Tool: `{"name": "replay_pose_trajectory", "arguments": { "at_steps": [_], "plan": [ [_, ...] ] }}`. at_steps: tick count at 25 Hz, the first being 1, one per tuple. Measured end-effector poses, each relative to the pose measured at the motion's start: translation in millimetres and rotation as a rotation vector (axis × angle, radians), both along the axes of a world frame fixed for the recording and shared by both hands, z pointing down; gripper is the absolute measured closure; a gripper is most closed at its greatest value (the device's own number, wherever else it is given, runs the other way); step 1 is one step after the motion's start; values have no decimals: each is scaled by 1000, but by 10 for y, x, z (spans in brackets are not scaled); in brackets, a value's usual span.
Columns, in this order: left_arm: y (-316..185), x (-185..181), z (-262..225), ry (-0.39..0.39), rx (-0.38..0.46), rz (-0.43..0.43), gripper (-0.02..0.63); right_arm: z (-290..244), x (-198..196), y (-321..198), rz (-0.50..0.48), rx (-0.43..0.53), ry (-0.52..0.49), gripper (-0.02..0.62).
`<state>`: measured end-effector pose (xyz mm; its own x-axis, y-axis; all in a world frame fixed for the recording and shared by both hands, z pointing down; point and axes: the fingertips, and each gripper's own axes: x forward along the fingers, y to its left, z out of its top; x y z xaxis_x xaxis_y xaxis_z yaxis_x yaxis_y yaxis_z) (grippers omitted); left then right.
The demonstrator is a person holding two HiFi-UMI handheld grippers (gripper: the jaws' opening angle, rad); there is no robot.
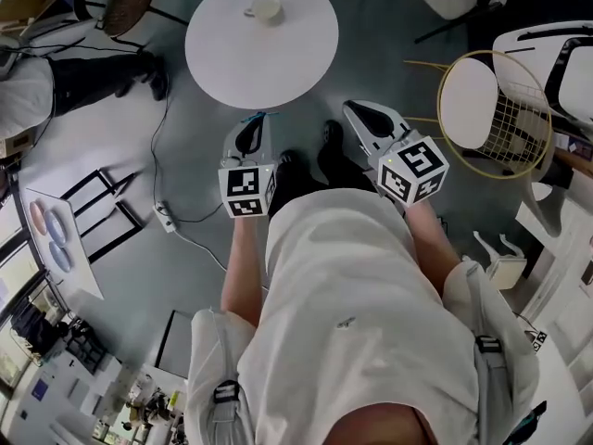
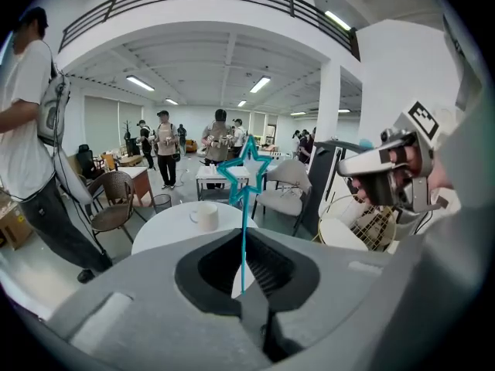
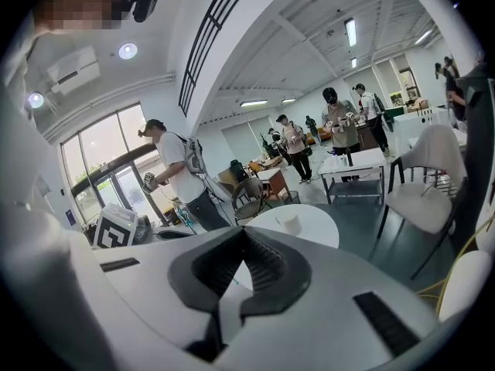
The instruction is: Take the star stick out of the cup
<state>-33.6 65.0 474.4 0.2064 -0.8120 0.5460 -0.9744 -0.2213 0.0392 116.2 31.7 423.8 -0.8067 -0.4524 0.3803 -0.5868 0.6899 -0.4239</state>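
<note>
Left gripper (image 1: 250, 128): my jaws are nearly together, pinching the thin blue shaft of the star stick (image 2: 244, 234), with its star above the tips.
Right gripper (image 1: 363, 117): my jaws are together, with nothing between them.
Star stick: out of the cup (image 1: 266, 7).
Cup: on the round white table (image 1: 261, 58), ahead of both grippers.

Ahead of me: cup (image 1: 266, 7) on round table (image 1: 278, 63); star stick (image 2: 244, 207) in my left gripper (image 1: 250, 130), nearer; wire chair (image 1: 468, 100) right of table.
</note>
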Motion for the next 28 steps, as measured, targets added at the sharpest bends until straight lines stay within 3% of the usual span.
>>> {"name": "replay_pose_trajectory", "arguments": {
  "at_steps": [13, 28],
  "plan": [
    [606, -360, -106, 40, 25, 34, 584, -33, -402, 600, 36, 7, 22, 589],
    [1129, -649, -313, 98, 121, 163, 584, -300, -746, 1429, 112, 94, 13, 589]
  ]
}}
